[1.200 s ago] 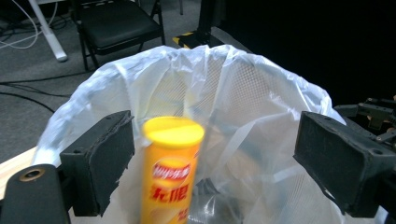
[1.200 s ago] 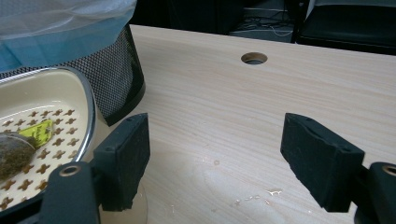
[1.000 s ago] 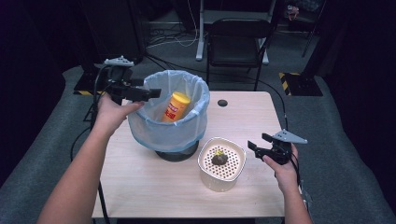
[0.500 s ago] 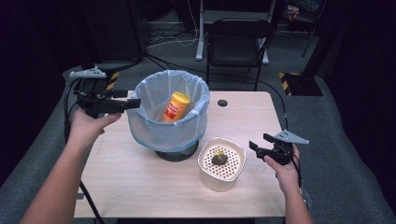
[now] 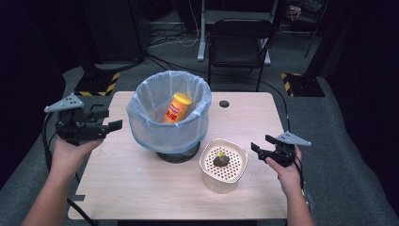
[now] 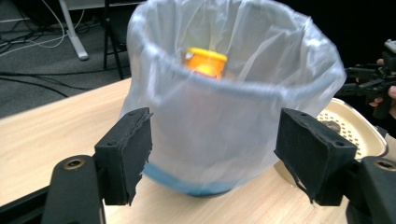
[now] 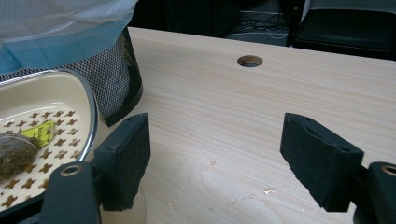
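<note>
Pale wood tabletop [image 5: 141, 188] amid a dark room carries a mesh bin [image 5: 164, 134] lined with a light blue bag, a yellow bottle [image 5: 176, 107] leaning inside it, and just beside its base a cream perforated bowl [image 5: 203, 162] holding a tea bag [image 5: 221, 160]. At the table's left edge the left hand [image 5: 70, 153] holds the left gripper [image 5: 115, 126] level, aimed at the bin's side, fingers apart and empty. At the right edge the right gripper [image 5: 256, 147] points level toward the bowl, its fingers likewise apart over bare wood.
</note>
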